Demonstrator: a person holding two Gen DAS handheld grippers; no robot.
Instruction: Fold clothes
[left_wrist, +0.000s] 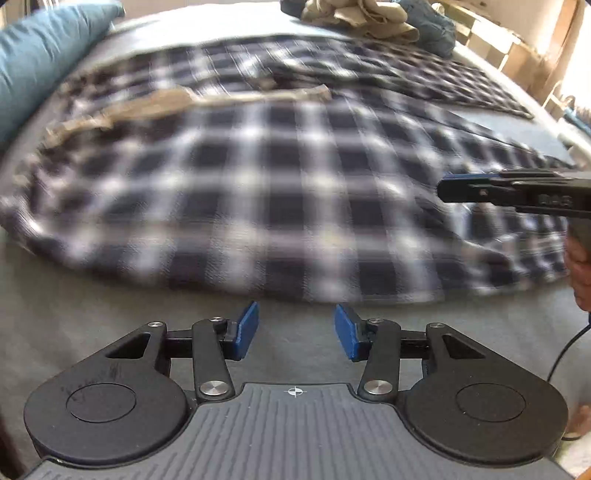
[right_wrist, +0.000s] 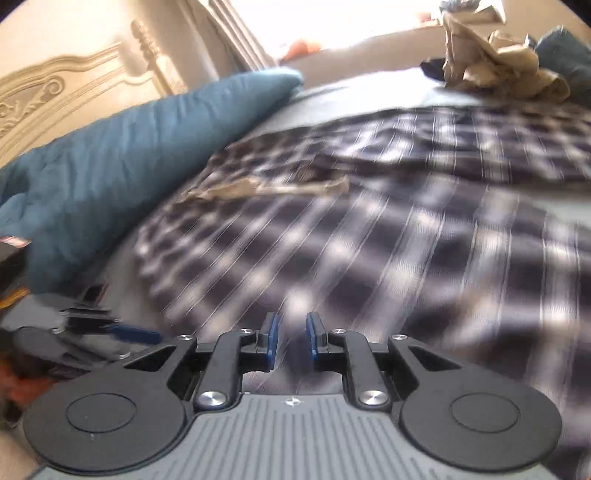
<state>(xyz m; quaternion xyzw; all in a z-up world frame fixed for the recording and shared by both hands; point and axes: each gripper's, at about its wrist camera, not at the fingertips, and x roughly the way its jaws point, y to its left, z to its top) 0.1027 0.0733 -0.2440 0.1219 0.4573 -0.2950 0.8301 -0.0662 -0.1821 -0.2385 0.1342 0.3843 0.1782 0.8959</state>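
A navy-and-white plaid shirt (left_wrist: 288, 184) lies spread on the grey bed, blurred by motion; it also fills the right wrist view (right_wrist: 406, 240). Its tan inner collar (left_wrist: 147, 107) shows at the far left. My left gripper (left_wrist: 294, 332) is open and empty, just short of the shirt's near hem. My right gripper (right_wrist: 291, 339) hovers over the shirt with its blue pads a narrow gap apart and nothing between them. It also shows side-on at the right of the left wrist view (left_wrist: 447, 188), above the shirt.
A teal pillow (right_wrist: 129, 155) lies at the left by a carved cream headboard (right_wrist: 55, 92). A crumpled beige garment (left_wrist: 362, 16) and a blue one (left_wrist: 432, 29) sit at the far side of the bed. The grey sheet (left_wrist: 110, 295) lies near me.
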